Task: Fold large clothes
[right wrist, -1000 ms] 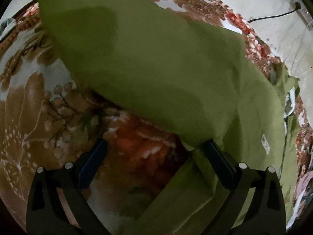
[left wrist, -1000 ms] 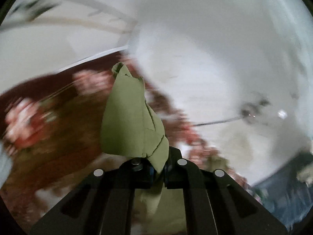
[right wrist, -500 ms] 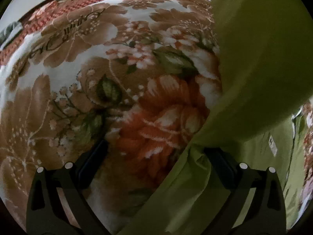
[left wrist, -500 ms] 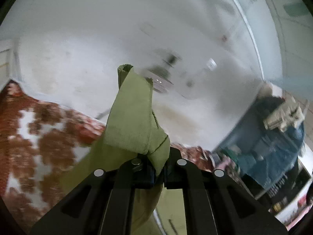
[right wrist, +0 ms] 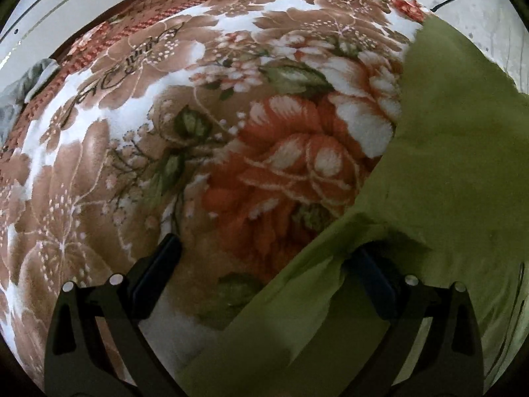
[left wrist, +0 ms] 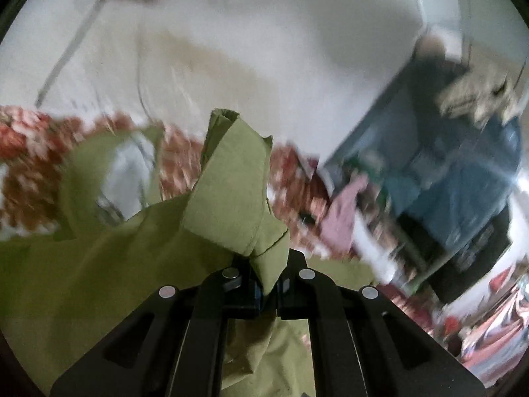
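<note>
Garment (right wrist: 456, 139) drapes floral blanket (right wrist: 198, 132) beside wall (left wrist: 264, 49).

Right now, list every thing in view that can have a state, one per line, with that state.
left gripper: shut on a bunched fold of the green garment.
right gripper: open, fingers wide apart, cloth draped over one finger.
green garment: unfolded, partly lifted, lying over the right side of the blanket.
floral blanket: spread flat, mostly uncovered.
blue cloth: draped, blurred.
</note>
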The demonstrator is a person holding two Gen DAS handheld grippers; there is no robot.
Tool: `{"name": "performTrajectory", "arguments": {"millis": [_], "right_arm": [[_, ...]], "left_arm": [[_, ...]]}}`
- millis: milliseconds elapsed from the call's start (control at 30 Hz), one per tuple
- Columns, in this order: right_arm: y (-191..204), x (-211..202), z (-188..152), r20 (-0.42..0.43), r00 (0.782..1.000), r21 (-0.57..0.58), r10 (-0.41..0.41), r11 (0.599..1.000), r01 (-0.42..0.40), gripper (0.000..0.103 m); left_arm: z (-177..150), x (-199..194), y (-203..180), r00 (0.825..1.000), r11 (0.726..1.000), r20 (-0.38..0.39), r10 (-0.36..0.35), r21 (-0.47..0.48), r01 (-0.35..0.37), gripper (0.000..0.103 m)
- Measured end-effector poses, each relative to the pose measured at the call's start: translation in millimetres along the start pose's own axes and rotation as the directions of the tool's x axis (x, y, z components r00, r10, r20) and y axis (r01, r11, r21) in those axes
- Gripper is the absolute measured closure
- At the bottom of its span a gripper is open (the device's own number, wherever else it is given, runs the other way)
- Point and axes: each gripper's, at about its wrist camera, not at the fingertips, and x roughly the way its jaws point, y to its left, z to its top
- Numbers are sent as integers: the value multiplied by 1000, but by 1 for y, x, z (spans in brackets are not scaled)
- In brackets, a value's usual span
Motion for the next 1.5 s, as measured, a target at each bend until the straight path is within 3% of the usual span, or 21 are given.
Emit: {"name": "performTrajectory", "arguments": {"millis": [100,167,233,333,367,467,500,533,567,600,667,767,933,1033,1067,1167,1200,1267,1367,1433,1500], "right_arm": [[0,-3,-4,-1,1000,1,8,1000,-8,4],[3,-5,-7,-2,1000,-26,16,1000,-16,4],[3,-9,-14,22,999,-64,29,998,-27,4],[3,-13,-28,75,996,-105,52,994,-44,4],[3,-15,-31,84,995,-117,61,992,-51,4],[0,-23,-39,92,991,-147,95,986,-81,4],[0,-26,-42,91,991,-158,101,984,-85,4],[-1,-31,-45,87,992,-174,96,981,-80,5],[-1,-34,-47,89,992,-184,87,981,-69,5],[-1,-42,-50,94,993,-202,67,978,-47,5],[-3,-54,-56,101,994,-221,47,975,-23,5],[-8,-83,-69,128,992,-238,-4,971,35,5],[-58,-106,-112,72,983,-226,-168,957,180,5],[-134,-113,-149,-13,963,-179,-268,948,262,5],[-160,-116,-159,-36,956,-150,-291,947,282,5],[-246,-128,-182,-82,936,-34,-342,940,340,5],[-285,-133,-189,-101,927,35,-361,930,365,5],[-342,-143,-194,-115,918,169,-379,903,394,5],[-418,-157,-197,-146,893,353,-425,821,448,5],[-449,-164,-196,-152,869,399,-471,775,490,5],[-473,-163,-195,-181,828,399,-530,730,555,5]], "left_arm": [[-47,63,-5,996,999,-87,35,32,-32,99],[-85,109,-3,981,993,-167,94,90,-80,99],[-128,155,0,953,977,-251,171,168,-131,99],[-164,193,5,920,956,-306,245,237,-176,98],[-168,199,4,911,951,-318,264,246,-189,98],[-188,219,9,860,936,-389,330,250,-247,94],[-192,224,7,848,930,-399,350,253,-265,85],[-193,225,4,846,929,-400,353,257,-267,74],[-195,226,-3,851,937,-413,325,261,-231,31],[-199,227,-12,841,932,-427,333,283,-225,7],[-208,226,-22,811,906,-432,393,330,-264,6],[-209,204,-34,788,898,-448,422,327,-295,6],[-144,119,-58,822,889,-358,443,291,-352,6],[-85,61,-58,850,876,-260,458,295,-382,5],[-57,26,-47,852,863,-205,481,281,-420,5],[-16,-30,-1,856,864,-153,495,196,-465,5],[-12,-44,24,843,855,-157,515,170,-490,5],[-18,-57,73,792,815,-191,580,149,-560,5],[-53,-68,143,734,770,-236,637,151,-620,5],[-84,-67,182,693,744,-277,666,179,-644,5],[-110,-69,207,667,729,-303,681,189,-658,6]]}}
